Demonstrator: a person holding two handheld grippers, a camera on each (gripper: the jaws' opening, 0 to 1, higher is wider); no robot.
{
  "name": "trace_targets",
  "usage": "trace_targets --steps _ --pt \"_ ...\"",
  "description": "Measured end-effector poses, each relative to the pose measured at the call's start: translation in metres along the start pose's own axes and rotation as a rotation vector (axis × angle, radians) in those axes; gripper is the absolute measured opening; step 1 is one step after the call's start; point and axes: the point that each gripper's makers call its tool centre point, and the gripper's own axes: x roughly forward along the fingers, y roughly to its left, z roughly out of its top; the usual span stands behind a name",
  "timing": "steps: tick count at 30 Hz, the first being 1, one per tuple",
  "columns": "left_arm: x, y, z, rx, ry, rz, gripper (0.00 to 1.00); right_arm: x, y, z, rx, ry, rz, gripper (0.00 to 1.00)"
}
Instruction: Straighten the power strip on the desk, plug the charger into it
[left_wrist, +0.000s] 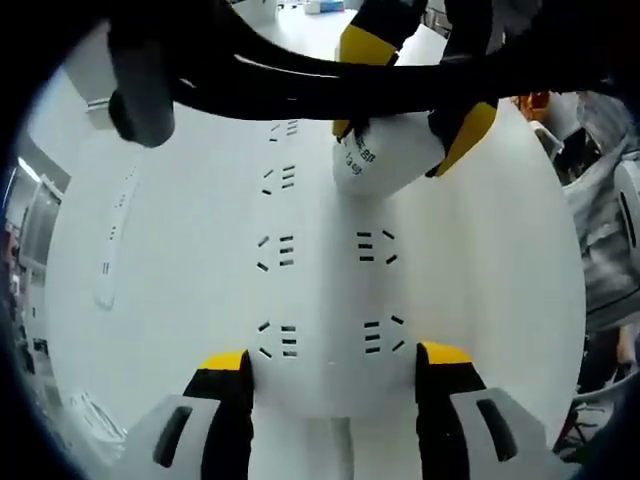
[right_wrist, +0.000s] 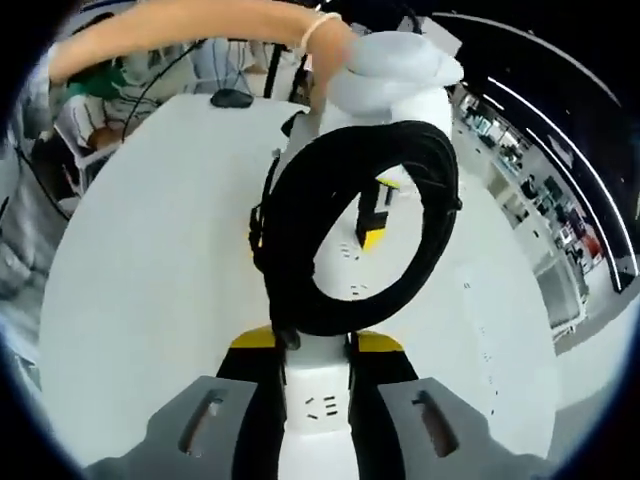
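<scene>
A: Two grippers are engaged at once, it seems. How is each set?

B: In the left gripper view the left gripper (left_wrist: 333, 385) is seen with its jaws closed against the sides of the white power strip (left_wrist: 325, 290), near one end, and the strip is pinned flat on the white desk (left_wrist: 170, 260). In the right gripper view the right gripper (right_wrist: 317, 378) is clamped on the white charger (right_wrist: 316, 405), whose body is held between the yellow-tipped jaws.

A: And where is the charger placed relative to the strip?

B: It is held over the strip's far sockets; in the left gripper view the charger (left_wrist: 385, 155) is seen low against the strip's face. Whether the prongs are seated cannot be told.

A: How should these things be expected to handle?

B: The strip is judged rigid and light, so it would likely skid on the smooth desk unless braced by its long sides, as is done now. The charger is hard and smooth-shelled; a grip across its flat faces is advised. The black coiled cable (right_wrist: 355, 225) is attached to it, stiff and springy, and a sideways pull from it should be allowed for.
</scene>
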Motion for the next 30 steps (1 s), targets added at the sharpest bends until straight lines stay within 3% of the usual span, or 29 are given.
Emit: trace_targets --steps 1,5,7,13,17,30 --pt "0.0 0.0 0.0 0.001 0.0 0.0 0.64 0.0 -0.001 0.0 0.004 -0.001 0.002 0.2" --pt "-0.001 0.001 0.0 0.004 0.008 -0.002 0.64 0.003 -0.001 -0.003 0.061 0.148 0.038 0.2" --pt "-0.001 0.0 0.0 0.005 0.007 -0.001 0.64 0.003 0.0 -0.004 0.011 0.199 0.04 0.2" --pt "-0.002 0.0 -0.001 0.005 0.001 -0.001 0.65 0.004 0.0 -0.009 0.041 0.184 0.06 0.2" --pt "-0.002 0.0 -0.002 0.008 0.028 -0.001 0.65 0.007 0.002 -0.009 0.009 0.182 0.0 0.21" --pt "-0.004 0.003 -0.003 -0.004 0.045 -0.004 0.66 0.004 0.001 -0.009 0.008 0.14 -0.031 0.22"
